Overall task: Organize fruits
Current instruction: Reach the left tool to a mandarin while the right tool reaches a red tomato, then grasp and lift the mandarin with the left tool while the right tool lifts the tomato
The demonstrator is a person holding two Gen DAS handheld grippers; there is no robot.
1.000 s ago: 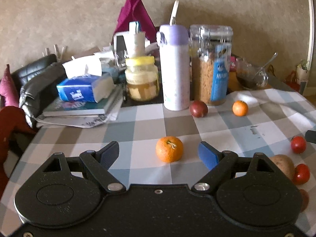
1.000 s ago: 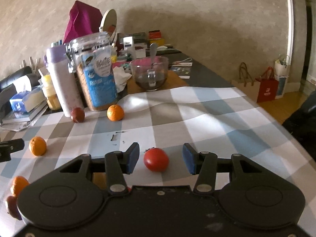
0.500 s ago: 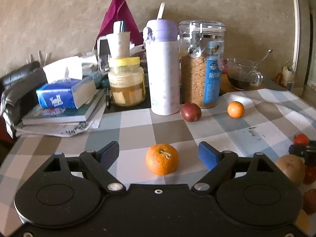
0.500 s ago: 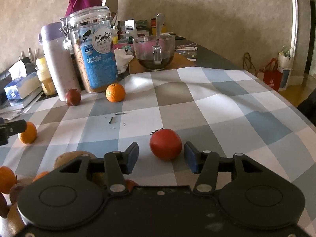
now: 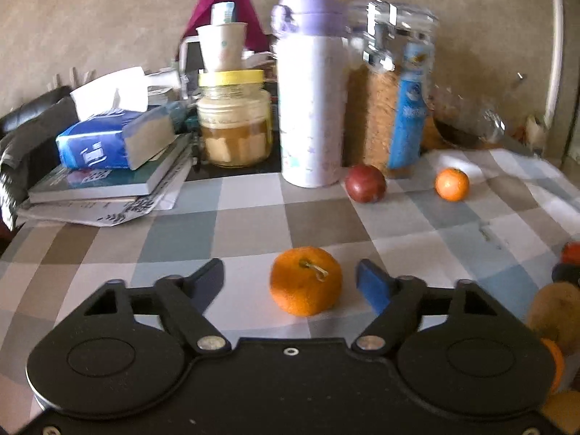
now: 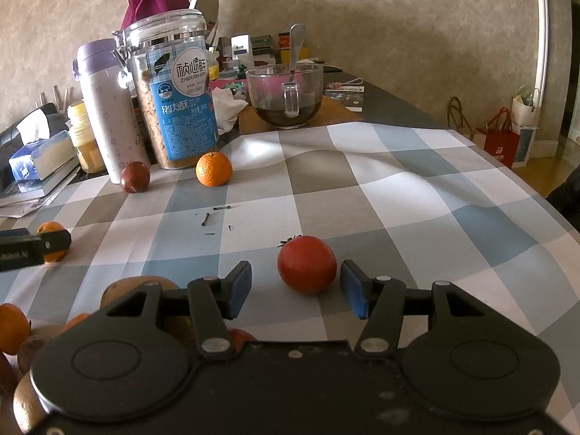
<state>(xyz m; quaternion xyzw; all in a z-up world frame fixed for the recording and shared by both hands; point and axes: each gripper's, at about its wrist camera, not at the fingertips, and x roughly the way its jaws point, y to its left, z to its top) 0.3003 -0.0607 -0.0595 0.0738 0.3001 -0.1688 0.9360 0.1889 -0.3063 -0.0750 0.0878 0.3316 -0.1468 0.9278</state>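
The stemmed orange mandarin [image 5: 305,281] sits on the checked tablecloth [image 5: 250,230] dead ahead of the left gripper [image 5: 290,282], right in the gap between its blue-padded jaws, which are spread wide with daylight on both sides of the fruit, a shade more on the left. It's round, stalk tipped toward the right jaw, so no long axis to worry about; I'd say a straight squeeze takes it. Same picture on the other side: the smooth red tomato [image 6: 307,264] lies between the jaws of the right gripper [image 6: 295,286], also spread apart, the right pad just beside the skin, the left one standing off. Each hand has its own fruit, neither touching yet. Further out, a dark red plum-like fruit [image 5: 365,183] and a small orange mandarin [image 5: 451,184] wait at the far side, the plum just beside the white tumbler with the lilac lid [image 5: 311,101]. Behind them stands the clear clip-top jar with the blue label [image 6: 175,98], full of brown shredded filling, a yellow-lidded glass jar [image 5: 233,119] of pale chunks, and a glass mug [image 6: 286,96] holding dark liquid and a spoon. Near left in the right view, a cluster of brown and orange fruit [image 6: 14,330] lies gathered on the cloth; whether a bowl holds them, I can't tell.
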